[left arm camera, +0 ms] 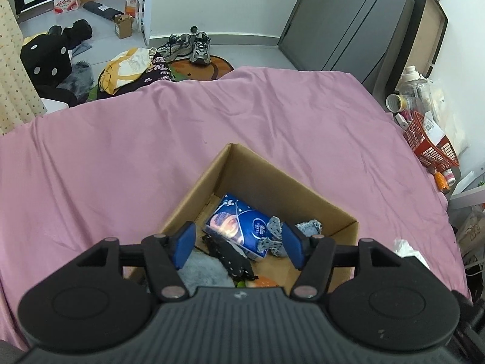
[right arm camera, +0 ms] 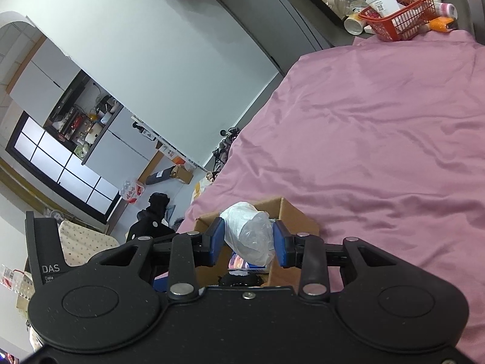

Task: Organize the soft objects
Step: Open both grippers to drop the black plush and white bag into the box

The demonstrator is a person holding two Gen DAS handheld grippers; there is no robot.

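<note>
An open cardboard box [left arm camera: 266, 182] sits on the pink bedsheet [left arm camera: 121, 157]. Inside lie a blue tissue pack [left arm camera: 239, 227], a grey patterned sock [left arm camera: 272, 236], a black dotted cloth [left arm camera: 230, 257], a grey fluffy item [left arm camera: 203, 273] and something orange [left arm camera: 263, 282]. My left gripper [left arm camera: 239, 242] hangs open over the box with nothing held. My right gripper [right arm camera: 249, 242] is shut on a crumpled white plastic bag [right arm camera: 248, 230], held above the box's edge [right arm camera: 291, 215]. The bag also shows in the left wrist view [left arm camera: 406, 248].
A red basket [left arm camera: 430, 145] with bottles stands beside the bed at the right; it also shows in the right wrist view [right arm camera: 400, 12]. Clothes, shoes [left arm camera: 188, 48] and a black dice cushion [left arm camera: 45, 60] lie on the floor beyond the bed.
</note>
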